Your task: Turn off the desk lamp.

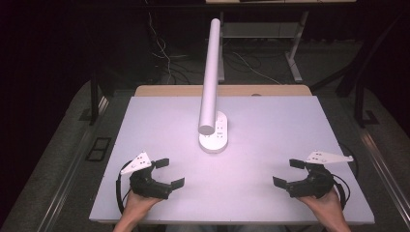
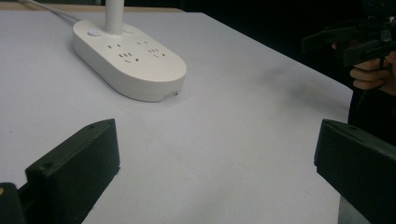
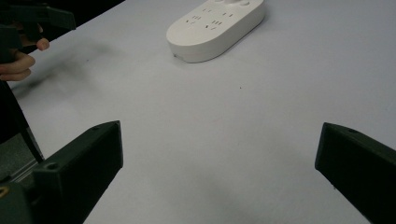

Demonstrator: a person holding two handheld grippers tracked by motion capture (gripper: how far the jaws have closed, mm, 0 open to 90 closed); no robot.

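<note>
Nothing started here: the left hand-held gripper (image 1: 168,172) and right hand-held gripper (image 1: 288,173) sit at the bench's (image 1: 270,125) near corners, both spread wide and empty. The white socket base (image 1: 214,137) with its post stands mid-bench, untouched, well apart from both.

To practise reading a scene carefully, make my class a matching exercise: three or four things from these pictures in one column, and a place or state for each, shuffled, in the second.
Things
1. left gripper
2. right gripper
3. socket base
4. white tube

Places or states
A. rises from the oval base at the table's middle
B. open, near the table's front right
C. lies flat on the white table top, sockets facing up
D. open, near the table's front left

Pairs: 1-D, 2-B, 3-C, 4-A
</note>
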